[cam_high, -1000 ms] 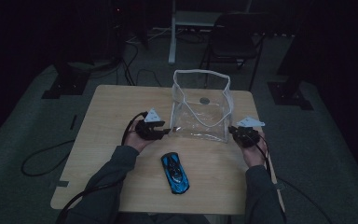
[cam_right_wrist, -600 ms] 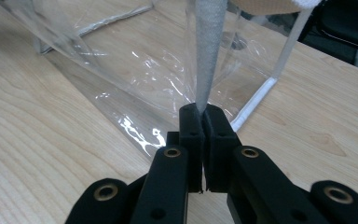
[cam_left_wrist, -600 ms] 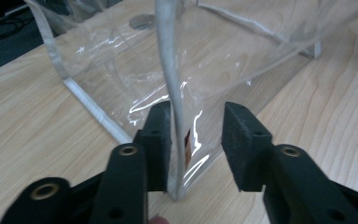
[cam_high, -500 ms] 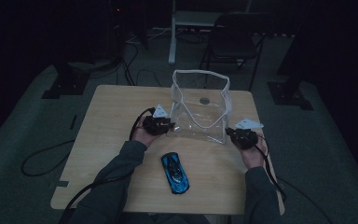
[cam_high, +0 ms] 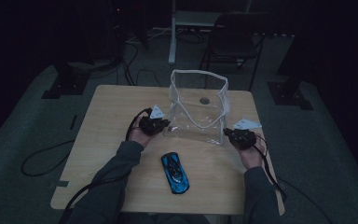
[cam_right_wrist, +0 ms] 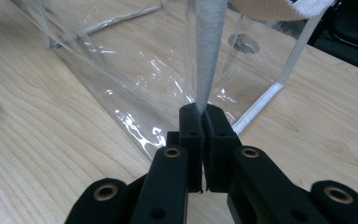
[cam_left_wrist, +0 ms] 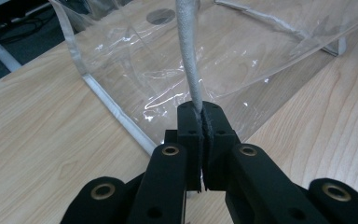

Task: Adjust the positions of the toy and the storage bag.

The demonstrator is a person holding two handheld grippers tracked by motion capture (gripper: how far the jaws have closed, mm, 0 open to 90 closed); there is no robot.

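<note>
Pinching bag (cam_high: pixel 196 114) trim both sides: left gripper (cam_left_wrist: pixel 200 122) just clamped on it, right gripper (cam_right_wrist: pixel 201 122) clamped too. Risk: thin trim slips out, bag collapses before car (cam_high: pixel 175 172) goes in.

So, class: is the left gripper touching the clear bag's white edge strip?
Touching. In the left gripper view, the left gripper has its jaws closed on the white edge strip of the clear bag, pads pressed against both sides.

Black tool (cam_left_wrist: pixel 200 116) jaws, brass-ringed screw holes, grey sleeves (cam_high: pixel 114 175) — black cables (cam_high: pixel 42 161)
</note>
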